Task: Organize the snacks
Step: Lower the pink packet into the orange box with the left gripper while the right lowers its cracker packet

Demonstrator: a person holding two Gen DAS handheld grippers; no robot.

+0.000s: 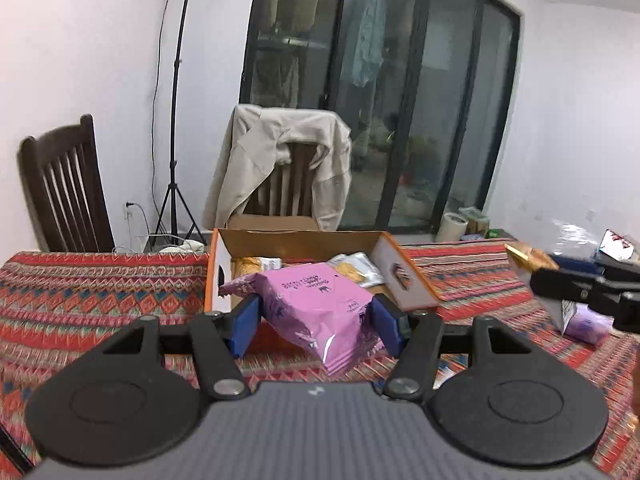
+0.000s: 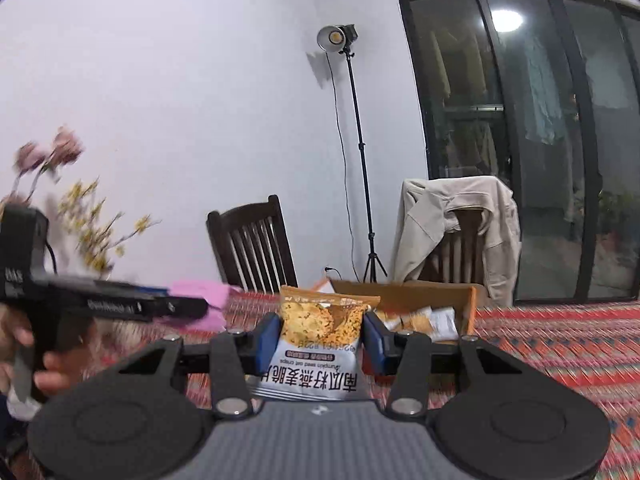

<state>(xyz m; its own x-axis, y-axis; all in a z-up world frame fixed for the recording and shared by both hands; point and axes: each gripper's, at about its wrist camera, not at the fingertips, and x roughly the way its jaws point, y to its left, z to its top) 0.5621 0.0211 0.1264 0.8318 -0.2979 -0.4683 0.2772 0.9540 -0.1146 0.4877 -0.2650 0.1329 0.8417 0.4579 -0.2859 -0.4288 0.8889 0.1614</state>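
Note:
My left gripper [image 1: 316,320] is shut on a pink snack bag [image 1: 320,308] and holds it above the patterned tablecloth, just in front of an open cardboard box [image 1: 304,240] that holds several snack packets [image 1: 352,268]. My right gripper [image 2: 322,340] is shut on a white and yellow oat crisps bag [image 2: 320,340], held above the table in front of the same box [image 2: 424,296]. The right gripper with its bag also shows in the left wrist view [image 1: 576,284] at the right. The left gripper with the pink bag [image 2: 200,296] shows blurred at the left of the right wrist view.
A red patterned tablecloth [image 1: 100,292] covers the table. A purple packet [image 1: 588,324] lies at the right. A tape roll [image 1: 452,226] and small items sit at the far right. Two chairs [image 1: 64,188], one with a beige jacket [image 1: 280,160], and a light stand [image 2: 360,160] stand behind.

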